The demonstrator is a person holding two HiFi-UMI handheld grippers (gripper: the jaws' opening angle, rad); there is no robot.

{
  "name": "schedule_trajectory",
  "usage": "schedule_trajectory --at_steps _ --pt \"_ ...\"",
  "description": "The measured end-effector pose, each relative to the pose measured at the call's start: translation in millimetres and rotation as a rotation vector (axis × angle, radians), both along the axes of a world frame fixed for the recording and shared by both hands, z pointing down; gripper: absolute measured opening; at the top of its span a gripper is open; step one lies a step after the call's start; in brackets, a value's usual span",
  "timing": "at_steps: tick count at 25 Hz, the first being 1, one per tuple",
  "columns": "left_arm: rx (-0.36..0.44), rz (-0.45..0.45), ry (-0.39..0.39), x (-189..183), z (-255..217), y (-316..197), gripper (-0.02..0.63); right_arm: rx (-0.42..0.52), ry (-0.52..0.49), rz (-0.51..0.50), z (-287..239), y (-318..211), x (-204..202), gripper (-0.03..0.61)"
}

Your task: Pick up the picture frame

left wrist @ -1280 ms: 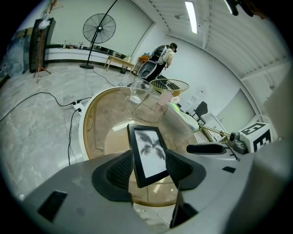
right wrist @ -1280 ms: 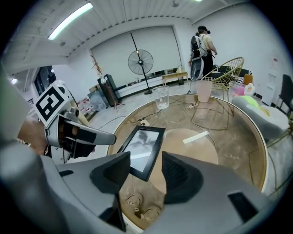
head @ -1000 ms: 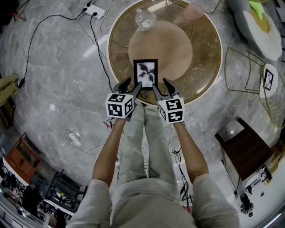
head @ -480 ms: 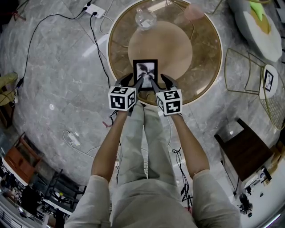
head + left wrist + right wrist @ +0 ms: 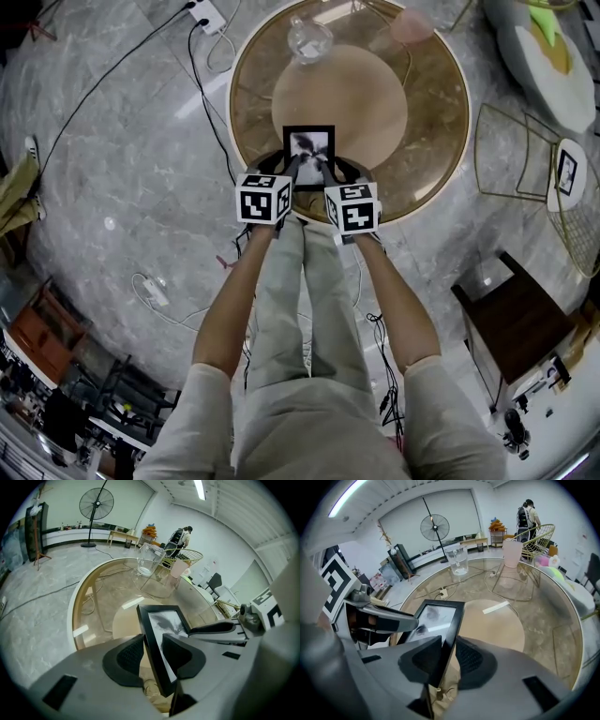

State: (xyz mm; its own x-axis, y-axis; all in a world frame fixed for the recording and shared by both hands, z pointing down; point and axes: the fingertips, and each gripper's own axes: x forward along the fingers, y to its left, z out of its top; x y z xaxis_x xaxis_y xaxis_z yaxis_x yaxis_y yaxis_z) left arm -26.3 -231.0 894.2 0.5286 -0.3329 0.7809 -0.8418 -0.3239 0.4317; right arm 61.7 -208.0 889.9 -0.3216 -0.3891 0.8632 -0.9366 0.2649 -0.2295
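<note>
A black picture frame with a grey photo stands propped on the round glass table, near its front edge. My left gripper has the frame's left side between its pads; its jaws have just been closing and now press on the frame front and back. At the frame's right side, my right gripper grips the edge of the frame the same way. In the left gripper view my left gripper shows both pads against the black border; my right gripper does too.
A glass jug and a pink cup stand at the table's far side. A gold wire chair and a dark wooden stand are to the right. Cables and a power strip lie on the marble floor.
Both grippers have moved forward and down onto the frame's lower sides. Their jaws, wide apart before, have closed around its left and right edges.
</note>
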Motion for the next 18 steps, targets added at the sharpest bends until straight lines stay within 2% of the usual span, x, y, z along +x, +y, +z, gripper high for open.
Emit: schedule_trajectory --at_steps 1,8,15,18 --pt "0.001 0.006 -0.012 -0.6 0.8 -0.1 0.115 -0.003 0.016 0.005 0.1 -0.3 -0.4 0.095" --pt "-0.016 -0.003 -0.052 -0.7 2.5 -0.4 0.11 -0.015 0.052 0.001 0.8 -0.7 -1.5 0.097" --pt "-0.004 0.005 -0.023 -1.4 2.4 0.0 0.103 -0.004 0.044 0.007 1.1 -0.2 -1.3 0.097" --pt "-0.003 -0.003 -0.039 -1.5 2.0 -1.3 0.103 -0.007 0.056 0.026 0.3 -0.9 -1.1 0.093"
